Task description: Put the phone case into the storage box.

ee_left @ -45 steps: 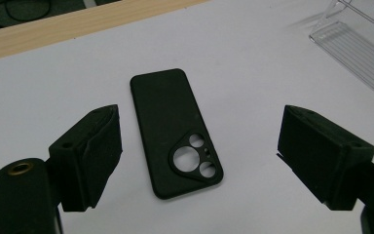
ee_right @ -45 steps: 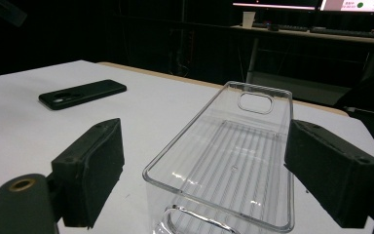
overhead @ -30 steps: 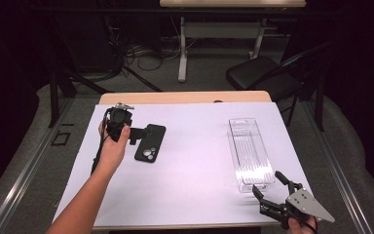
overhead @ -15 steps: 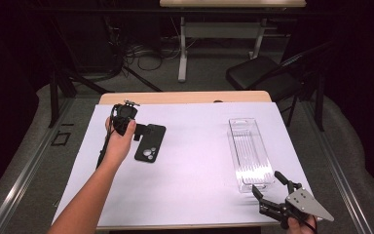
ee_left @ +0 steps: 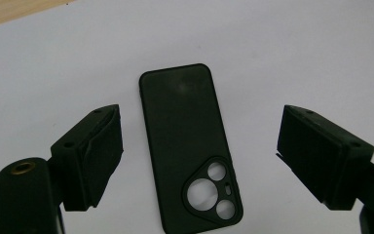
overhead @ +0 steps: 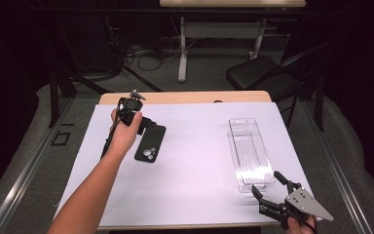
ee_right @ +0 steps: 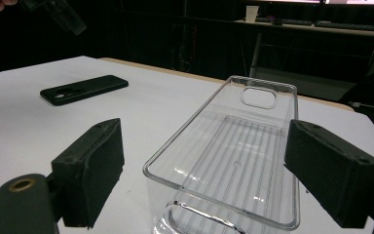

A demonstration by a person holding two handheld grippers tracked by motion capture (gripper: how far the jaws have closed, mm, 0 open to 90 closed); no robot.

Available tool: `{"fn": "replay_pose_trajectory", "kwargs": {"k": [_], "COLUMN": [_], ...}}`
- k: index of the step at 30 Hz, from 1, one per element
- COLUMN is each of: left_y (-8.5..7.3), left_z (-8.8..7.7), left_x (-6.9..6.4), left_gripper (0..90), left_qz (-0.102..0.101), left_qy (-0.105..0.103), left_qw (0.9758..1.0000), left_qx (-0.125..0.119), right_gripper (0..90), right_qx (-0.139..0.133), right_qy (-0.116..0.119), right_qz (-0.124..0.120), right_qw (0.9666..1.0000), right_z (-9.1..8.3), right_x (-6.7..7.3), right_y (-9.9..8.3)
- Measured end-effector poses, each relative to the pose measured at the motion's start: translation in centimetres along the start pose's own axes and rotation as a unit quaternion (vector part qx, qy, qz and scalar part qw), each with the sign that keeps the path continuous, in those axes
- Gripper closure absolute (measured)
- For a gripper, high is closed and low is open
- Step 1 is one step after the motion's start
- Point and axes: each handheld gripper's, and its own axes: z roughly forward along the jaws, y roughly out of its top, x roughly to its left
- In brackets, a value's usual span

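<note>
Below the spread left gripper (ee_left: 199,161), a matte black phone case (ee_left: 187,146) lies flat.

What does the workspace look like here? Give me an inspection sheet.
Surface: white sheet covers the wooden table.
Job's things: black phone case lies flat, camera cutouts up; clear plastic tray stands empty at the right.
Clutter: nothing seen.
Grippers: left claw open above the phone case, not touching; right claw open at the tray's near end, apart from it.
Cables: one trails from the left gripper along the forearm; others lie on the floor behind.
Surroundings: dark room, black chair, another desk.
</note>
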Motion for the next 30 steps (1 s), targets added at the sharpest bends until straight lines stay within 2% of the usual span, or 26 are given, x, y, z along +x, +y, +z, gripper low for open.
{"fn": "replay_pose_trajectory", "kwargs": {"k": [7, 12, 16, 19, 30], "left_y": [1.3, 1.9, 2.2, 2.3, 2.3], "left_z": [0.1, 0.8, 1.5, 1.8, 4.0], "left_x": [-0.2, 0.0, 0.1, 0.3, 1.3], "left_gripper": [17.1, 17.1, 17.3, 17.3, 17.5], "left_qz": [0.003, -0.011, -0.014, -0.014, -0.021], "left_qy": [0.016, 0.013, 0.016, 0.028, 0.033], "left_qw": [0.9995, 0.999, 0.9981, 0.998, 0.9942], "left_qx": [0.026, 0.041, 0.058, 0.055, 0.1], "right_gripper": [13.9, 13.8, 13.9, 13.9, 13.9], "right_qx": [0.0, 0.0, 0.0, 0.001, 0.002], "right_qy": [0.001, 0.002, 0.003, 0.002, 0.004], "right_qz": [-0.001, -0.001, 0.001, 0.0, -0.002], "right_qw": [1.0, 1.0, 1.0, 1.0, 1.0], "right_z": [0.0, 0.1, 0.1, 0.1, 0.2], "right_x": [0.0, 0.0, 0.0, 0.0, 0.0], "right_y": [0.0, 0.0, 0.0, -0.1, -0.1]}}
